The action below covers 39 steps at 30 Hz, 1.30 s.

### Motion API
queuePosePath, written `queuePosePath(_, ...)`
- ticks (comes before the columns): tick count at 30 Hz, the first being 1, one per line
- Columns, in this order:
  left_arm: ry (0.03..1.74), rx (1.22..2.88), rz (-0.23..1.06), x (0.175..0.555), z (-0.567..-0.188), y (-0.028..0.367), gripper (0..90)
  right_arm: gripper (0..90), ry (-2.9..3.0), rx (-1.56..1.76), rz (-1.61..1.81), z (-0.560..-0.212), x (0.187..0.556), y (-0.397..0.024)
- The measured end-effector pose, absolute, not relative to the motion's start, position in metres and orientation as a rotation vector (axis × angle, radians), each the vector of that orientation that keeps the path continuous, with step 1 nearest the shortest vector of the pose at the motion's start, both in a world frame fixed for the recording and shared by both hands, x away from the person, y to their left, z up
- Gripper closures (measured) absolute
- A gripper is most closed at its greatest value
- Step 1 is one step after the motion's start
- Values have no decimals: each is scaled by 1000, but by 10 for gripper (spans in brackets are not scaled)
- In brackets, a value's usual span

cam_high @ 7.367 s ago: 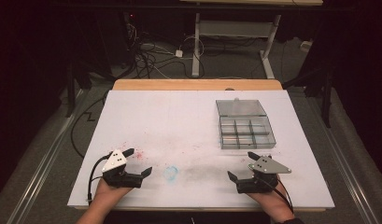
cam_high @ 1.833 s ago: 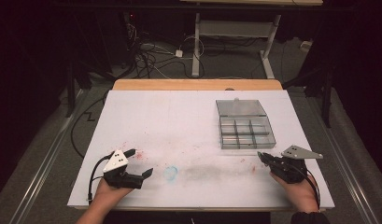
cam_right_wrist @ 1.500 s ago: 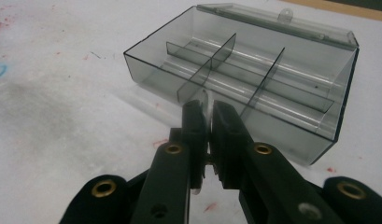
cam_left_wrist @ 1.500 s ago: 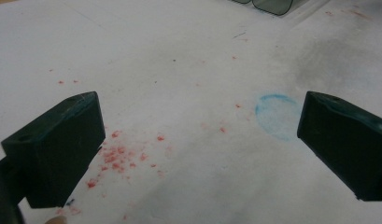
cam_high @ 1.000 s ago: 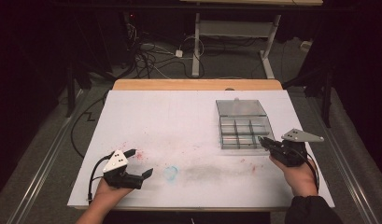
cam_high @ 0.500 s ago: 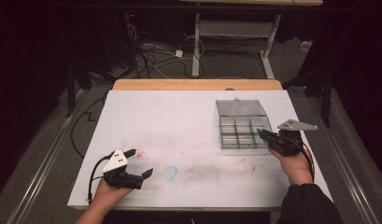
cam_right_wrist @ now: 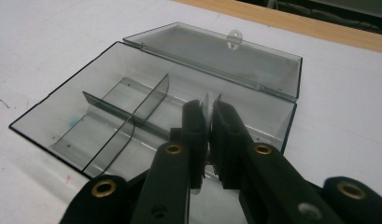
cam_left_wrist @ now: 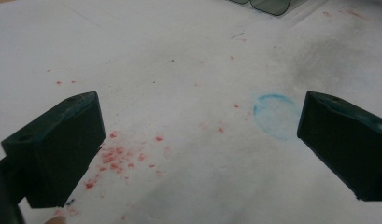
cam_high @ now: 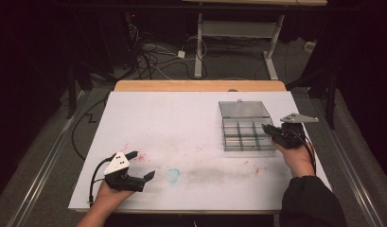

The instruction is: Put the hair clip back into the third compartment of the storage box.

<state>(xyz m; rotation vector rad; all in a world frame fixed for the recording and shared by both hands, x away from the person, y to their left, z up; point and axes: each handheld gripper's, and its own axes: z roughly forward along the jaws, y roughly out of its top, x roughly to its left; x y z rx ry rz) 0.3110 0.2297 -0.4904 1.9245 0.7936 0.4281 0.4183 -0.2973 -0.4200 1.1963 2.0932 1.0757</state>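
Observation:
A clear smoky plastic compartment box [cam_high: 245, 136] lies open at the right of the white table, its lid [cam_high: 243, 109] folded flat behind it. My right gripper [cam_high: 267, 128] reaches over the box's right end. In the right gripper view its jaws are shut [cam_right_wrist: 208, 111] on a thin clear plastic piece [cam_right_wrist: 208, 99], which stands upright above the box [cam_right_wrist: 62, 109] and looks like a divider. Dividers [cam_right_wrist: 132, 109] split the box's far part. My left gripper [cam_high: 143, 164] rests at the front left, open [cam_left_wrist: 200, 149], with nothing between its fingers.
Red specks [cam_left_wrist: 116, 156] and a blue ring stain [cam_left_wrist: 276, 115] mark the table under the left gripper. A grey smudge [cam_high: 215, 174] lies at the front middle. A wooden strip [cam_high: 200, 85] edges the table's far side, with cables and a stand's legs on the floor beyond.
My right gripper has moved from the table's front right forward and left to the box's right end. The left gripper has stayed put.

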Motion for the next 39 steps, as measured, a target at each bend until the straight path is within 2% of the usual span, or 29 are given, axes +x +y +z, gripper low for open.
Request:
queuePosePath(24,791,1923,428,311,-490,230,3,848,2121,1255,987,-433,460,-293)
queuePosePath(39,788,1923,425,311,-490,230,3,848,2149,1301,935,-441,473,-291)
